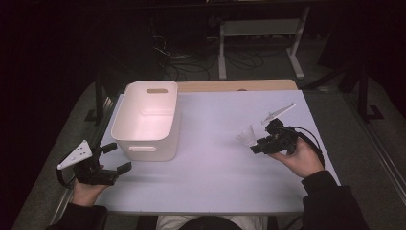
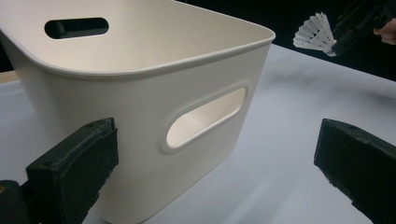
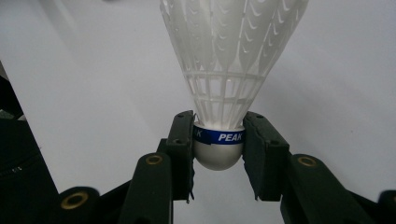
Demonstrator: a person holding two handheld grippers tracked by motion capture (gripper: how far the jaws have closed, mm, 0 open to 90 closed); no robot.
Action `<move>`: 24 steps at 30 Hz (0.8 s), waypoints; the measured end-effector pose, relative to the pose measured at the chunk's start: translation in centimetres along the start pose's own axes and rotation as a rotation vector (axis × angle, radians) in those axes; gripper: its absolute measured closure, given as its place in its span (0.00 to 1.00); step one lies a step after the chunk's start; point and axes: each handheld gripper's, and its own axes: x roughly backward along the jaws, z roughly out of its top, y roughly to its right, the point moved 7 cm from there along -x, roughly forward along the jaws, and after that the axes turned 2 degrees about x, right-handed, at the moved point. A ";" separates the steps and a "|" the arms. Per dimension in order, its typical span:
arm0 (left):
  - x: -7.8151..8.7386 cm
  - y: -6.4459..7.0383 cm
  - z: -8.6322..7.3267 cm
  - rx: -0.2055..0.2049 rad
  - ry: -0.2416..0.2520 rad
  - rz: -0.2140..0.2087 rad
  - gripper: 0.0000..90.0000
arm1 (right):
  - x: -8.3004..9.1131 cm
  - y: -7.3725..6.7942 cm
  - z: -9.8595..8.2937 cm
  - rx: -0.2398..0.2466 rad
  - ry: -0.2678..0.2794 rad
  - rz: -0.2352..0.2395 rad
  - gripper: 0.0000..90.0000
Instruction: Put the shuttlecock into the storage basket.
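Observation:
A white shuttlecock [image 3: 231, 56] with a blue band marked PEAK is clamped at its cork by my right gripper [image 3: 218, 140], feathers pointing away. In the high view that right gripper [image 1: 254, 146] hovers right of centre over the table with the shuttlecock [image 1: 247, 135] at its tip. A white plastic bin [image 1: 147, 120] with handle slots stands at the left-centre of the table. My left gripper [image 1: 118, 157] is open at the table's front left, jaws wide apart, just short of the bin's near wall [image 2: 154, 121]. The shuttlecock [image 2: 315, 31] also appears far off in the left gripper view.
The pale table [image 1: 215, 167] has a wooden strip [image 1: 234, 85] along its far edge. Dark floor, cables and a white frame leg [image 1: 296, 52] lie beyond the table. Open surface lies between the bin and the right gripper.

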 end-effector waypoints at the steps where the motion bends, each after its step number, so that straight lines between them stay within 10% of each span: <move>1: 0.0 0.0 0.0 0.000 0.000 0.000 0.00 | 0.1 0.0 0.1 0.003 0.001 -0.001 0.71; 24: 0.0 0.0 0.0 -0.002 -0.002 -0.002 0.00 | 1.1 -0.8 3.1 0.058 0.046 0.002 0.71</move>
